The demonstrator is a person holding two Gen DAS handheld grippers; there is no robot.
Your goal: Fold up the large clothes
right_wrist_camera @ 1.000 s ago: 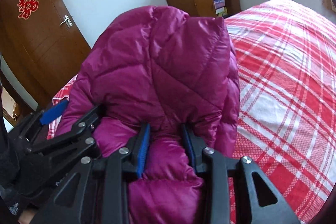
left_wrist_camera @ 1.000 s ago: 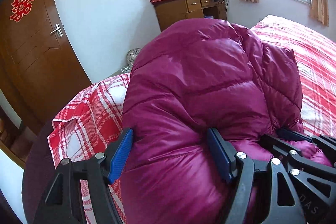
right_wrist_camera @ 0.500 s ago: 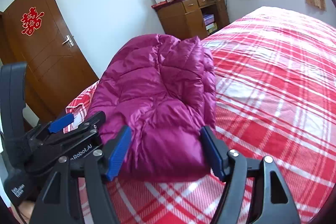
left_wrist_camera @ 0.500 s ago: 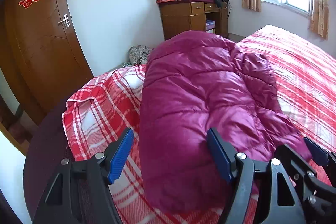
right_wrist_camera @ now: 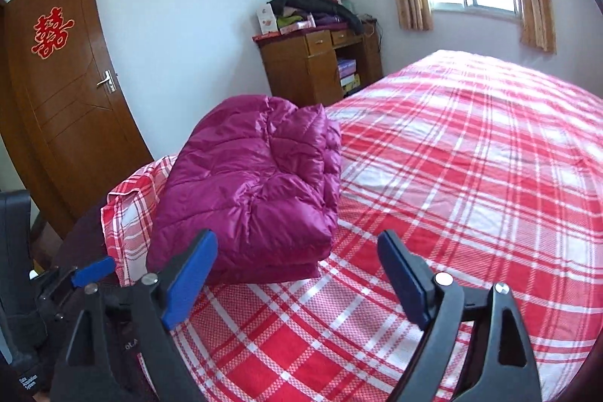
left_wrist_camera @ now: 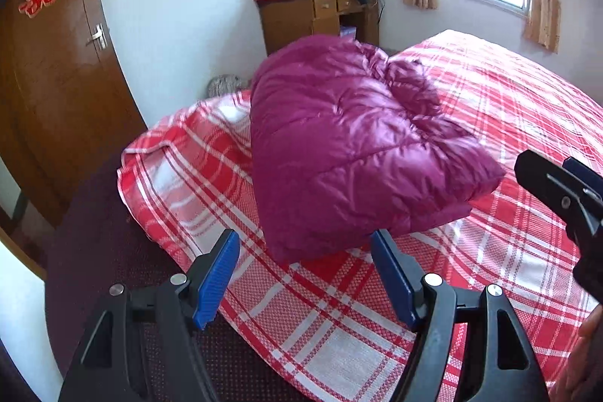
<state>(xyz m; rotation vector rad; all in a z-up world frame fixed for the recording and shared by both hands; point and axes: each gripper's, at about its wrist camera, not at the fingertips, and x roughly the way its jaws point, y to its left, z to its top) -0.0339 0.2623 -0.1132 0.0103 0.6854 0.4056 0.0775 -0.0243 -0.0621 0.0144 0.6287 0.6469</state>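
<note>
Magenta down jacket [right_wrist_camera: 256, 183] lies folded, near-left bed [right_wrist_camera: 471, 176] corner. Left gripper [left_wrist_camera: 305, 274] spread, empty. Right gripper [right_wrist_camera: 297, 281] jaws just opening, empty. Withdraw straight back, avoid snagging bundle.

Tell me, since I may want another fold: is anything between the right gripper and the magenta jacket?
Nothing visible. Only bare plaid bedspread lies between the open right gripper and the folded jacket.

A red double-happiness sign 囍 [right_wrist_camera: 51, 32] is stuck on the wooden door [right_wrist_camera: 75, 123].
</note>
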